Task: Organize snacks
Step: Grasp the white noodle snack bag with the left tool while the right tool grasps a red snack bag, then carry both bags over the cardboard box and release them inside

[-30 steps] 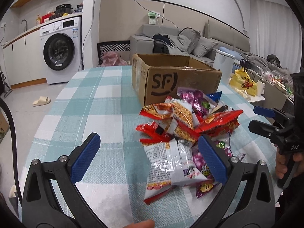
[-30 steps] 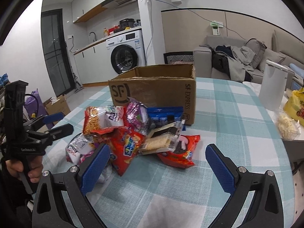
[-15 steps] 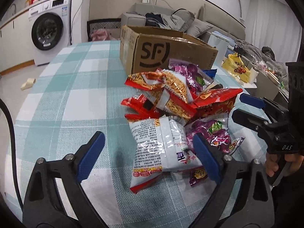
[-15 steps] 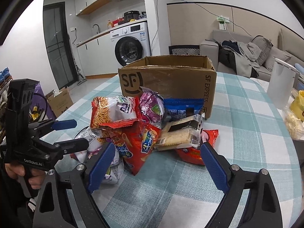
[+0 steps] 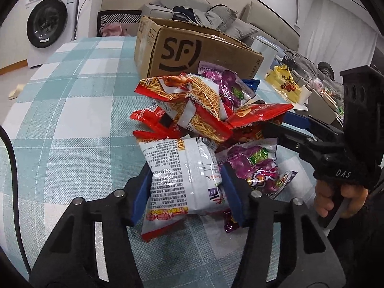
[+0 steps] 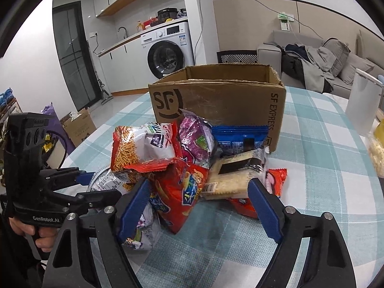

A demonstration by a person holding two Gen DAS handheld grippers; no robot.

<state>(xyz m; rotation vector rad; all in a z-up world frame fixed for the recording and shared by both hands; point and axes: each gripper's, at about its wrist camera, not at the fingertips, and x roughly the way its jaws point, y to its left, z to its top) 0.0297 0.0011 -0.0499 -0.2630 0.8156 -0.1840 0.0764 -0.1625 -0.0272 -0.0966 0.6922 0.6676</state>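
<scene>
Left gripper point(image 5: 186, 189) has just been closing, and its blue pads now press both sides of a white snack bag point(image 5: 182, 180) at the near edge of the snack pile point(image 5: 204, 110) on the checked tablecloth point(image 5: 72, 120). Behind the pile stands an open cardboard box point(image 5: 189, 50); its inside is hidden from this view. From the right wrist, the right gripper point(image 6: 199, 204) has also been closing but stands wide, unclamped, with a red chip bag point(image 6: 182, 189) and a cracker pack point(image 6: 230, 180) between its pads. What the cardboard box point(image 6: 216, 103) holds cannot be seen.
</scene>
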